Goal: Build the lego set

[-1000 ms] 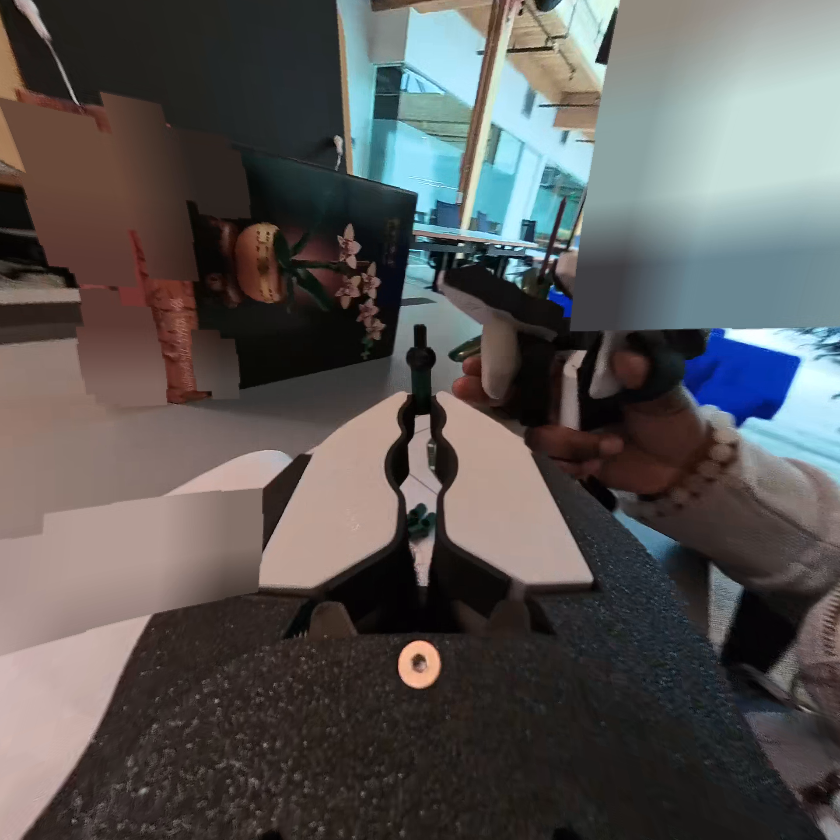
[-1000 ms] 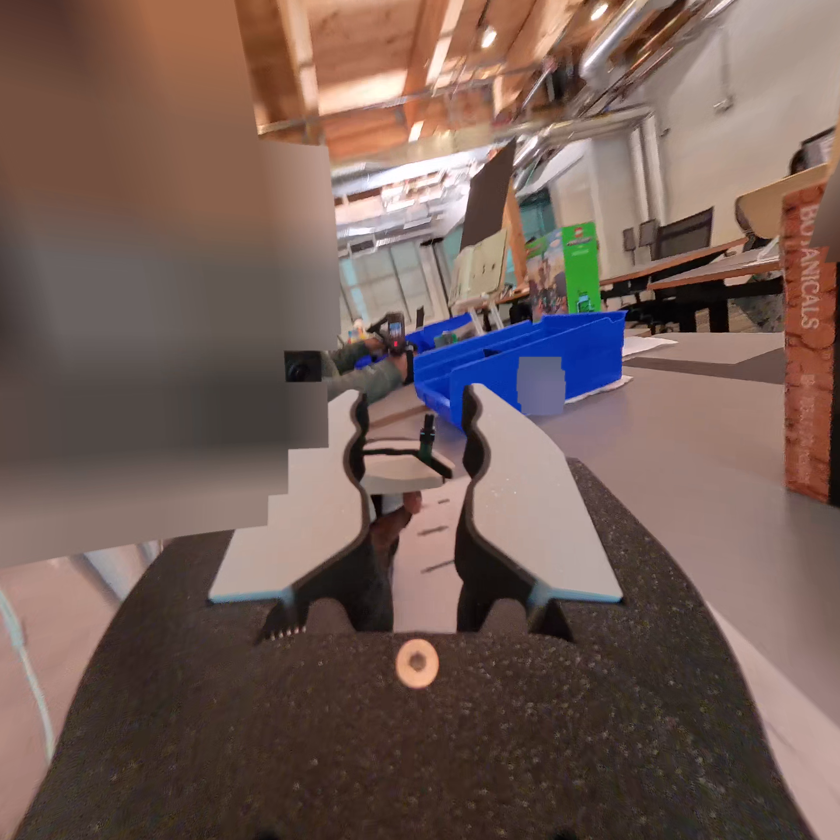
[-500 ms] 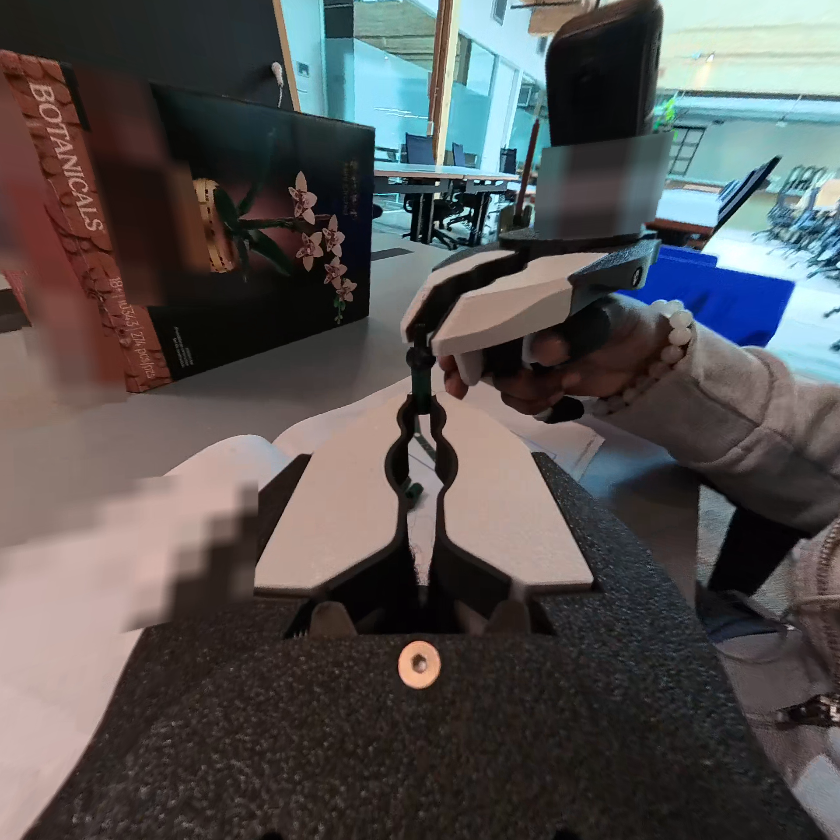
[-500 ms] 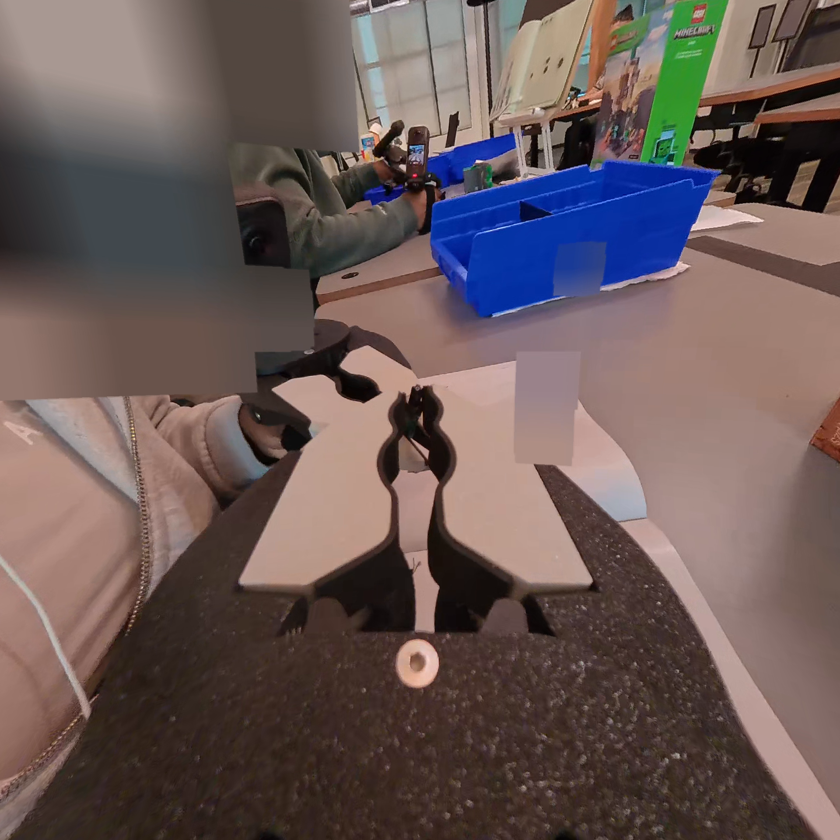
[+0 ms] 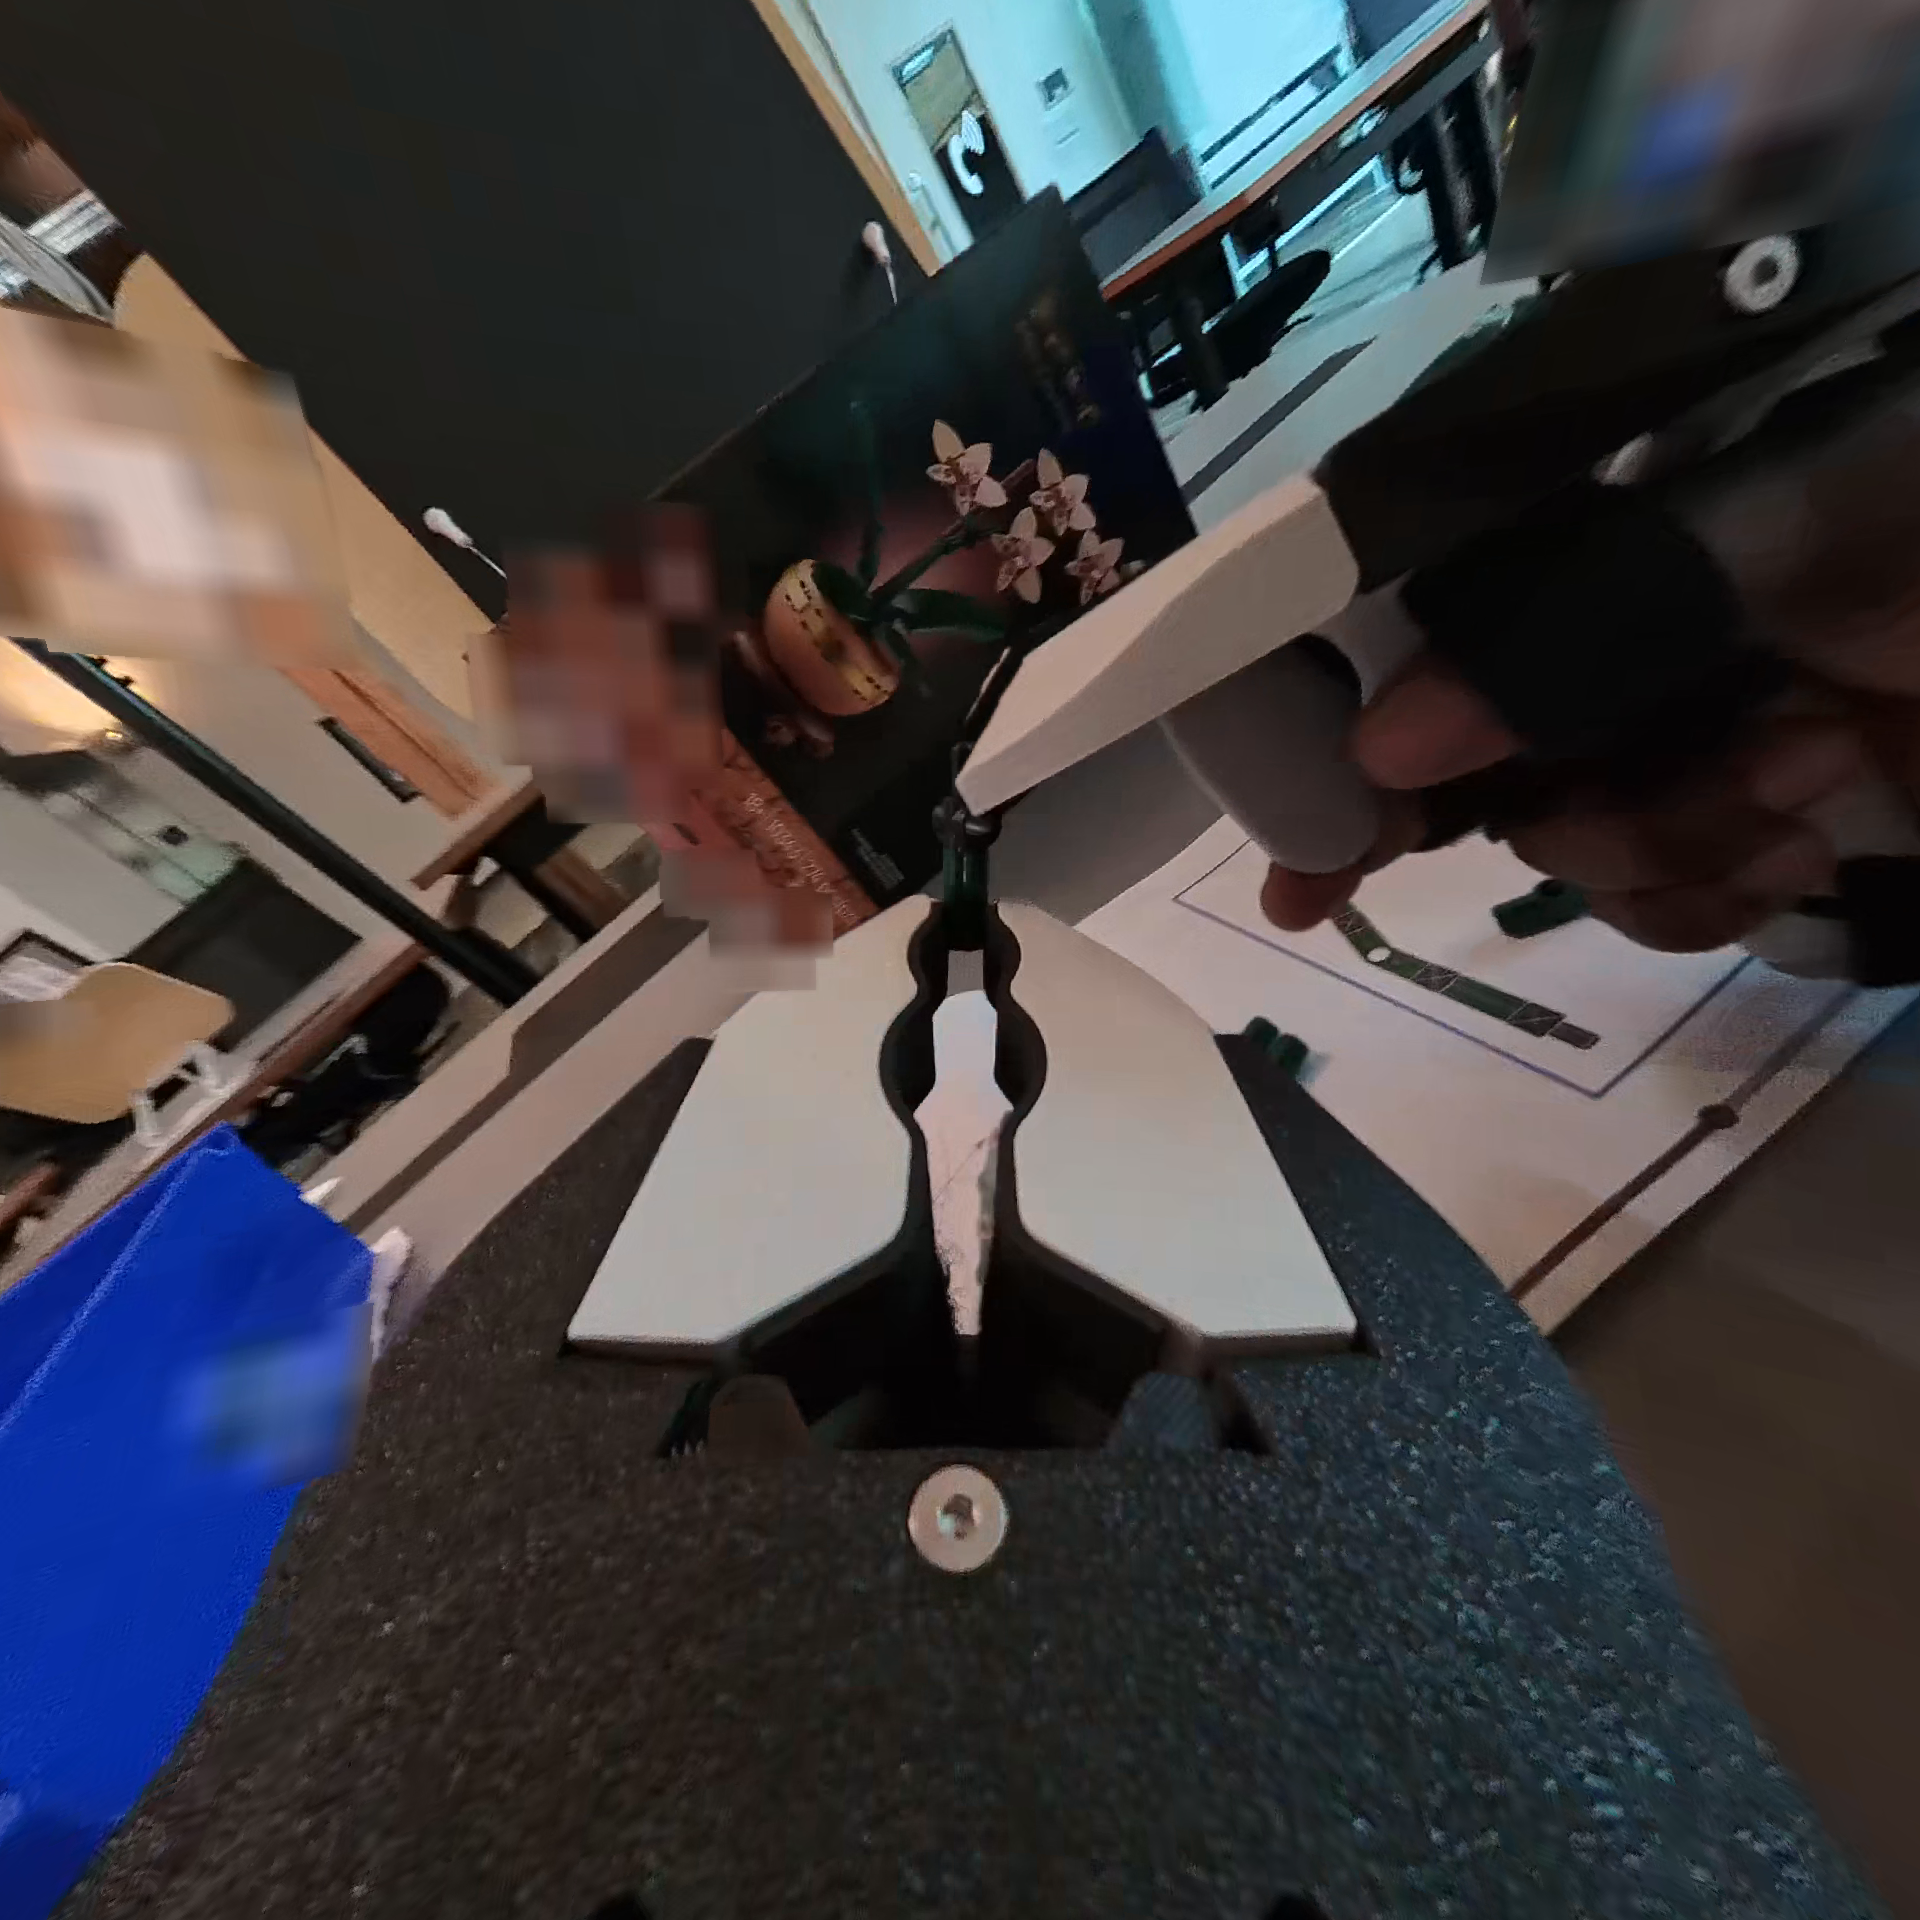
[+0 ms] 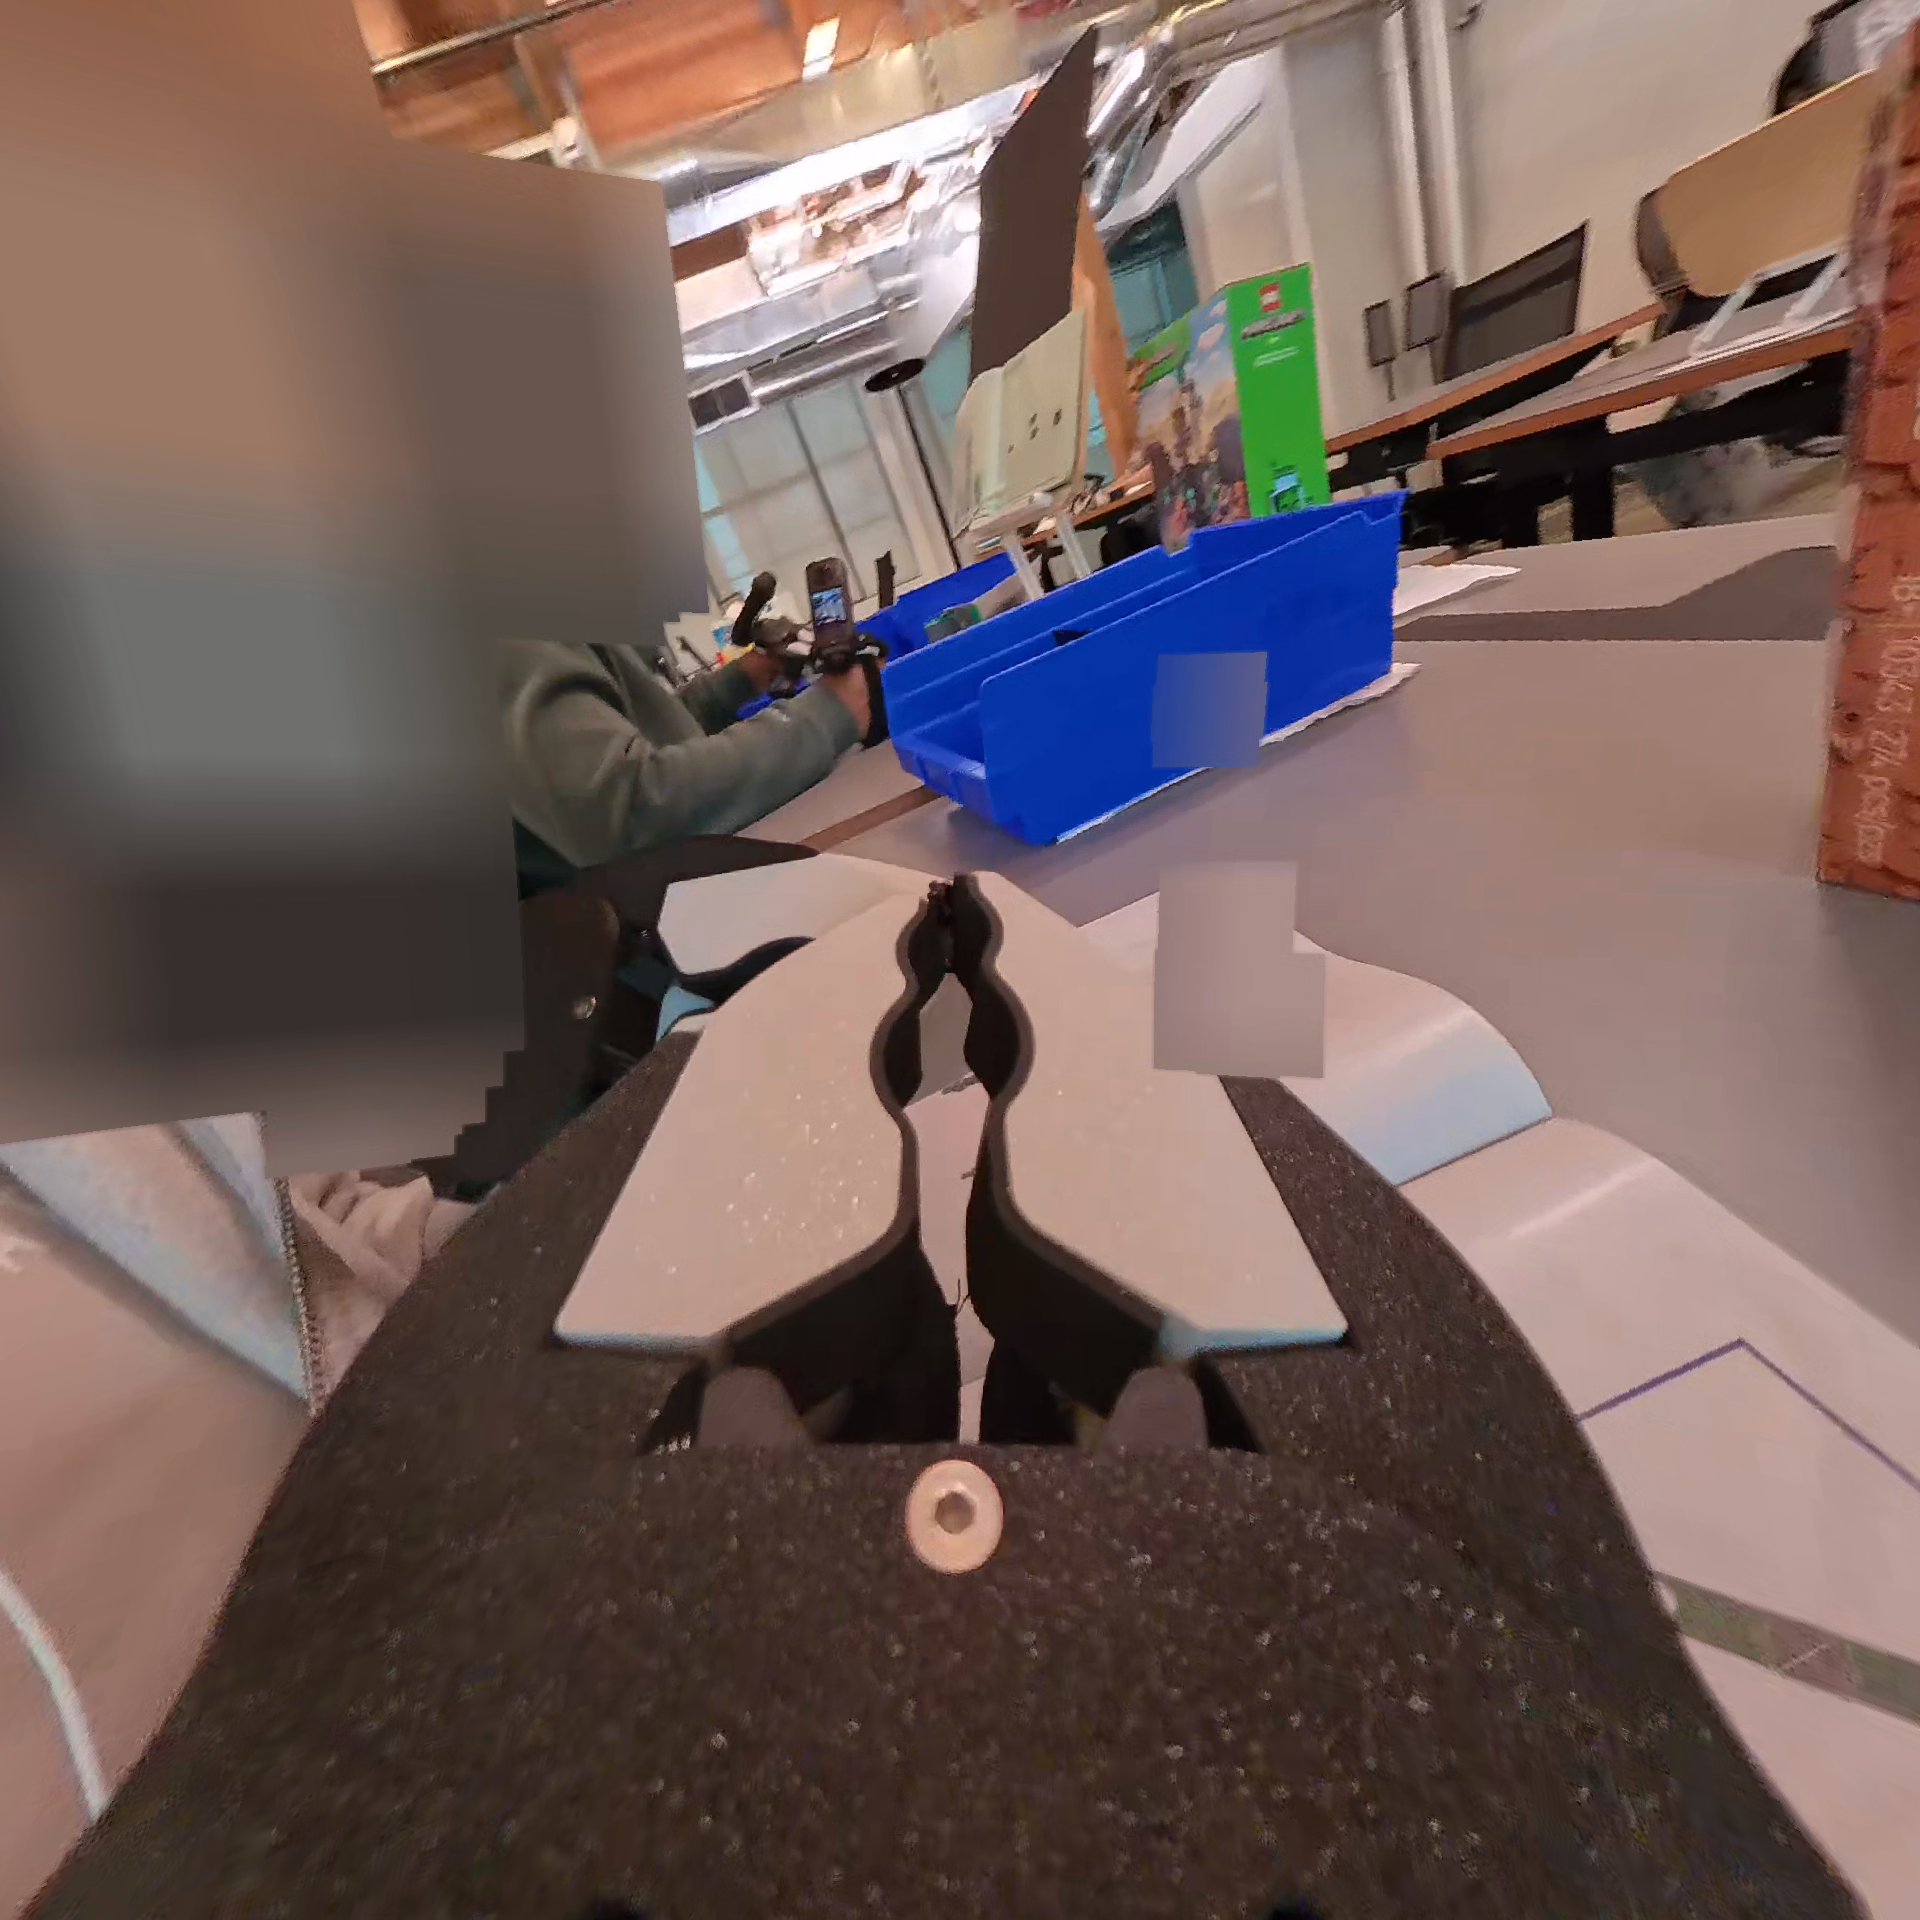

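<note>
1. We are holding the left gripper (image 5: 961,920) closed on a slim dark green lego stem (image 5: 958,871), pinched at the very tips of the fingers (image 5: 800,1132). Most of the stem is sticking out beyond them, clear of the table, so the hold is looking shallow. Any sideways push could be pivoting the piece in the pads or popping it free.

2. We are bringing the right gripper (image 5: 971,805) down onto the stem's knobbed top; in the right wrist view its jaws are nearly together around a small dark bit (image 6: 951,899) at the tips. We are reading this as clamped on the stem's upper end, though the blur is making it hard to confirm. If the two grippers are pulling on different lines, the thin part could be bending or snapping apart at a joint.

3. Just beyond, loose green pieces (image 5: 1532,906) and (image 5: 1276,1042) are lying on the white instruction sheet (image 5: 1455,1049). A dropped stem could be landing among them and knocking them about, or rolling towards the sheet's edge.

4. Farther off, the dark lego box (image 5: 935,582) is standing upright on the grey table (image 6: 1558,831); the blue bin (image 6: 1143,665) is sitting well apart. Neither is looking at risk; a wide swing of either gripper is the only thing likely to be reaching them.
</note>
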A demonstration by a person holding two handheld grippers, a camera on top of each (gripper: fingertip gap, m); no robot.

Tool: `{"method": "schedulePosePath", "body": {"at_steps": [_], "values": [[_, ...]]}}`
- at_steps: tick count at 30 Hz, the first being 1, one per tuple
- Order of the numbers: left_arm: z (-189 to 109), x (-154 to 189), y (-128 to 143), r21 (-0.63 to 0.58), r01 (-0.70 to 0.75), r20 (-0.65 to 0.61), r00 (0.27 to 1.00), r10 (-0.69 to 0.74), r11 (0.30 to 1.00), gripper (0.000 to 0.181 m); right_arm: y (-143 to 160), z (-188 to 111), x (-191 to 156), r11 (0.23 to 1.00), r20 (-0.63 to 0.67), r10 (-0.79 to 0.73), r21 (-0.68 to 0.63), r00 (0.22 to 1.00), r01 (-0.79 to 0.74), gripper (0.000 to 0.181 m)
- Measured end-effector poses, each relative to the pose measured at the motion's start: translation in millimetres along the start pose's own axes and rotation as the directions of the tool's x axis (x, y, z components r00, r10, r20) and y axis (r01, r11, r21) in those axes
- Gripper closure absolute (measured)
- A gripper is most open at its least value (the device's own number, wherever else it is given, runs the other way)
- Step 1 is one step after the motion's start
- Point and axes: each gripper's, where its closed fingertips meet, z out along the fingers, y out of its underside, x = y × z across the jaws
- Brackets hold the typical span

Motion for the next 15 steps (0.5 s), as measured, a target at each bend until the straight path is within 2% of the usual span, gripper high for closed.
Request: {"method": "schedulePosePath", "body": {"at_steps": [3, 6, 7, 10, 15], "values": [[-0.2, -1.3, 0.6, -0.007, -0.055, 0.034, 0.998, 0.055, 0.998, 0.176, -0.1, -0.5, -1.2, 0.999, -0.028, 0.029, 0.038, 0.999, -0.028, 0.179], [-1.0, 0.9, -3.1, 0.019, -0.021, 0.002, 1.000, 0.021, 1.000, 0.176, -2.7, -2.1, -2.0, 0.998, -0.001, 0.039, 0.057, 0.999, -0.039, 0.178], [-1.1, 3.1, -4.1, 0.029, 0.013, -0.027, 1.000, -0.012, 0.999, 0.176, -3.6, -3.2, -3.1, 0.998, 0.022, 0.026, 0.055, 0.999, -0.027, 0.177], [-3.2, 15.2, -10.5, 0.060, 0.171, -0.169, 0.973, -0.158, 0.984, 0.176, -14.6, -9.5, -7.8, 0.996, 0.092, 0.025, 0.087, 0.995, -0.033, 0.152], [-7.7, 22.9, -18.8, 0.029, 0.460, -0.371, 0.829, -0.418, 0.887, 0.176, -18.2, -17.6, -8.8, 0.997, 0.124, -0.072, 0.015, 0.990, 0.071, 0.153]]}}
